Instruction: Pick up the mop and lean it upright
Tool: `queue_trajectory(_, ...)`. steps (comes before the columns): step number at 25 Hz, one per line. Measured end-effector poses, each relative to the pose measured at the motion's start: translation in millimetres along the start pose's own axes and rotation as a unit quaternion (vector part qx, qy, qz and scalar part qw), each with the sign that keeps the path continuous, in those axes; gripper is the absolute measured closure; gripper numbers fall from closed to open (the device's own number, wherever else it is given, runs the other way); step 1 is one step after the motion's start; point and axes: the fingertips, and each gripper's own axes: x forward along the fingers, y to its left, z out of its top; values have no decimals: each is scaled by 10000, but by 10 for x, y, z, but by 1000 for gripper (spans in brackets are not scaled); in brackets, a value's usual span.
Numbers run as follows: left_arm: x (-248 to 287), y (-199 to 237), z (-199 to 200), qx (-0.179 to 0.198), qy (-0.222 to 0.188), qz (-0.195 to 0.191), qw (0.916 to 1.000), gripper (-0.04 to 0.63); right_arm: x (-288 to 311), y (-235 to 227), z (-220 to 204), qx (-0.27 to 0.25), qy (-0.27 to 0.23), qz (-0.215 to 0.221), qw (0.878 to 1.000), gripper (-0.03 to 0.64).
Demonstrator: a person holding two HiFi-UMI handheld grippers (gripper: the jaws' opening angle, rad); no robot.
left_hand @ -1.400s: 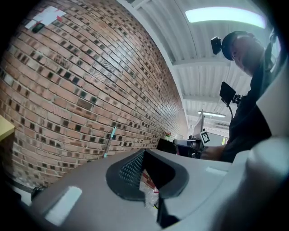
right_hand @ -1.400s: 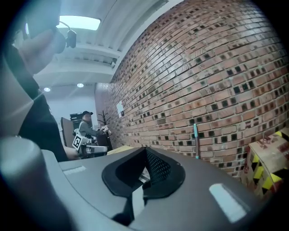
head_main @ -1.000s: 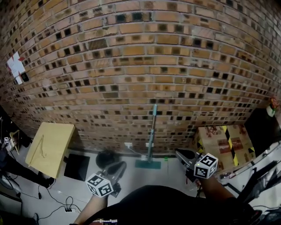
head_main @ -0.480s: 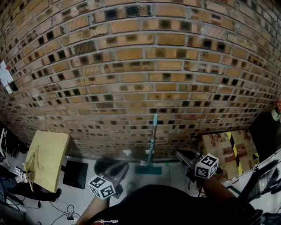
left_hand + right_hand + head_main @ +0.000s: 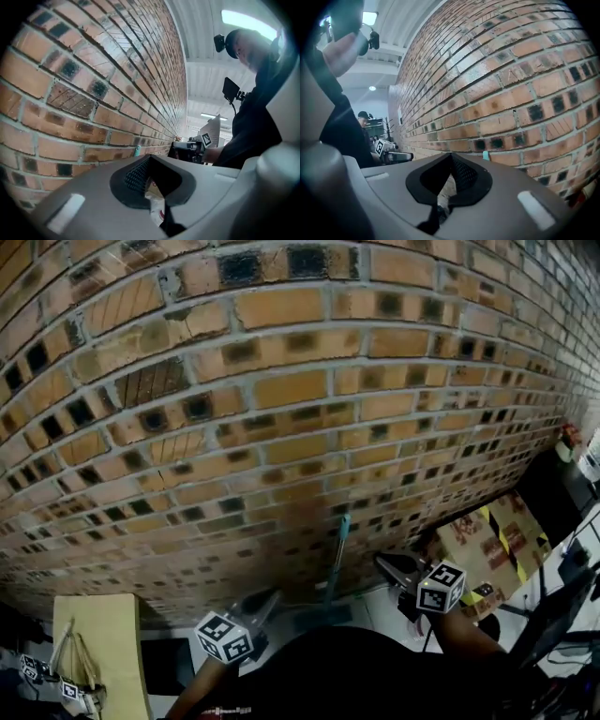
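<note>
The mop (image 5: 336,563) was found upright against the brick wall (image 5: 281,390), between the left claw (image 5: 270,598) and right claw (image 5: 382,563), both closed on nothing.

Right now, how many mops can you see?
1. The mop stands upright against the brick wall, straight ahead and low in the head view. Another could be hidden outside the views.
</note>
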Motion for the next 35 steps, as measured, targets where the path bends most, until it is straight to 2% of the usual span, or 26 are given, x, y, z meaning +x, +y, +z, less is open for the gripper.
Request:
queue_trajectory(5,76,320,37,-136,73,-284,9995,595,284,-31,36,-31,75,-160,9998,603)
queue_trajectory(10,217,478,-16,-227,131,-269,9993,595,400,-164,45,-74,225,-80,9997,603)
queue_trajectory(14,407,498,-142,-243,155,-37,9996,595,411,-350,15,-77,313,216,9992,603)
queue_trajectory(19,678,394,-376,-442,288,534,9972,595,397,-536,-134,-199,688,873,9936,603)
queue_trajectory(23,935,349,-673,-530,537,812,9938,595,367,-740,-355,-173,923,1166,9887,603)
queue_trajectory(29,1300,502,-1347,-588,1099,880,9883,590,403,-990,-753,100,1029,1176,9877,603)
queue_trajectory(32,1434,630,-1841,-622,1532,939,9818,552,391,-1058,-1041,263,1173,1075,9869,603)
queue_trajectory(35,1652,824,-2249,-529,1842,911,9772,504,451,-1185,-1274,188,1248,1022,9867,603)
